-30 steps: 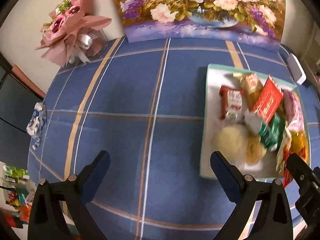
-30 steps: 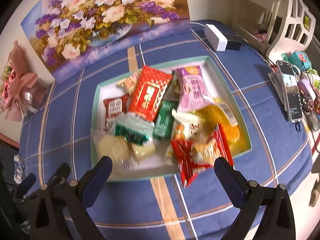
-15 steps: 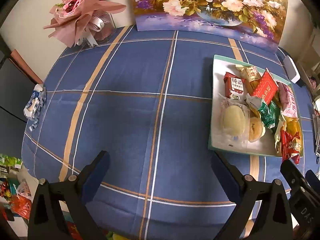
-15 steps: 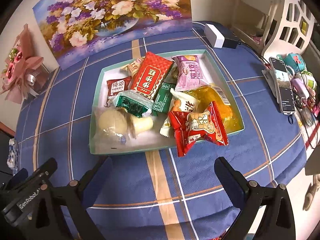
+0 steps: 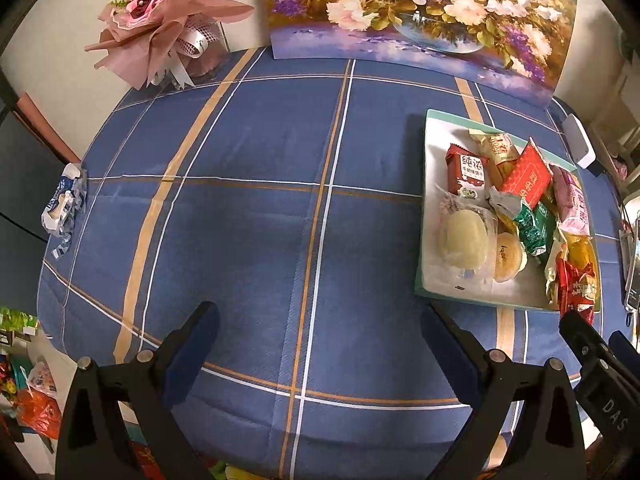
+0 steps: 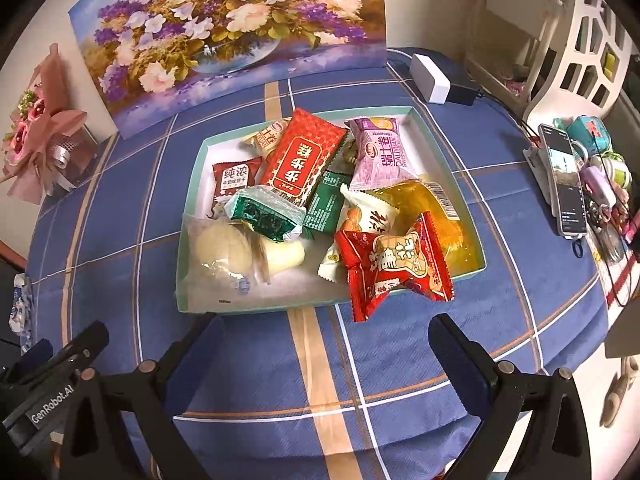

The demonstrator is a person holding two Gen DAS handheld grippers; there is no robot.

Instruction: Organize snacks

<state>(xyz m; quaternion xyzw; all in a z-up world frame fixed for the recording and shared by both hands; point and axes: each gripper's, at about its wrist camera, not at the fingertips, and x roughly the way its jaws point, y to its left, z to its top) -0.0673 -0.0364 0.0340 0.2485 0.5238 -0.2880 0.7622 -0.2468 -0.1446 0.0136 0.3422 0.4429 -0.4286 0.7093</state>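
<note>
From the left wrist, the left gripper (image 5: 318, 334) hangs over bare blue tablecloth (image 5: 248, 216), jaws spread wide and holding nothing; the snack tray (image 5: 430, 216) sits off to its right. From the right wrist, the right gripper (image 6: 326, 344) (jaws equally wide, empty) hovers just short of the tray's (image 6: 256, 307) near edge, where a red packet (image 6: 394, 266) overhangs the rim.

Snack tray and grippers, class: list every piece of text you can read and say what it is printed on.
"GenRobot.AI": left gripper.
"DAS": right gripper, the rest cut off.
"DALIYUAN": purple packet.
"步步糕": large red packet.
"纯浓": dark red packet.
Barcode digits on the yellow packet: too small.
</note>
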